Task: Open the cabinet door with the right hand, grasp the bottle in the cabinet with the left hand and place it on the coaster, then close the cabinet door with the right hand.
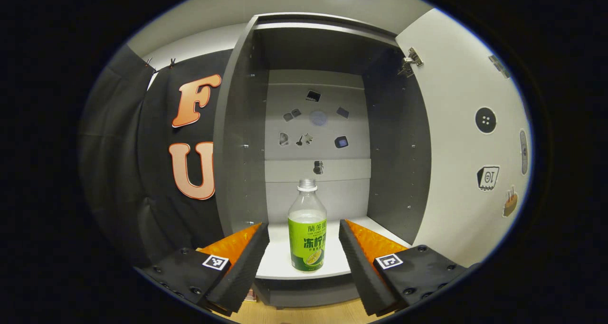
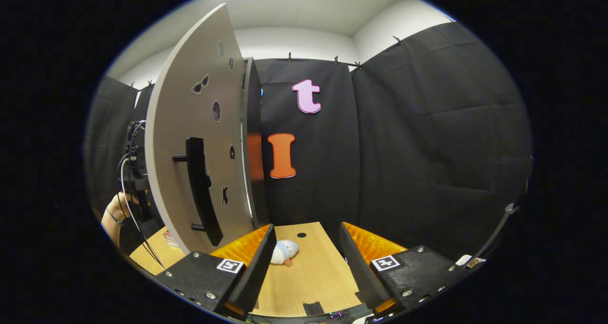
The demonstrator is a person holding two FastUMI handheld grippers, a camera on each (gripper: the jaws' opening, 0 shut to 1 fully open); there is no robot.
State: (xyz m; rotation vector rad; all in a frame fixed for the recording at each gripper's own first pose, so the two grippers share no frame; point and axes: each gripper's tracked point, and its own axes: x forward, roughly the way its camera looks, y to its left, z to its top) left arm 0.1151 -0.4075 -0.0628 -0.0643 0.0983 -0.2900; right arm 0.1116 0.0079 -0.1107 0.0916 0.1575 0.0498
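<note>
Bottle [image 1: 307, 229] upright, centre of left gripper view, on cabinet [image 1: 247, 124] shelf; green label, Chinese characters, unreadable. Left gripper [image 1: 304, 255] jaws wide, flanking bottle, not touching. Cabinet door [image 1: 460, 138] swung open at right, stickers on it. Right gripper view: door handle [image 2: 202, 191] left of centre; right gripper [image 2: 306, 262] wide, holding nothing, over wooden table [image 2: 313, 271].

The place was a staged recording booth, not a lived-in room. Black cloth walls [image 2: 427, 138] hung from small clips along a rail beneath a plain white ceiling [image 2: 304, 10]. A grey cabinet [image 1: 237, 138] with a white, sticker-dotted door [image 2: 185, 138] stood on a light wooden tabletop [image 2: 313, 276]. At the edge, a hand [image 2: 118, 210] held a cabled rig.
</note>
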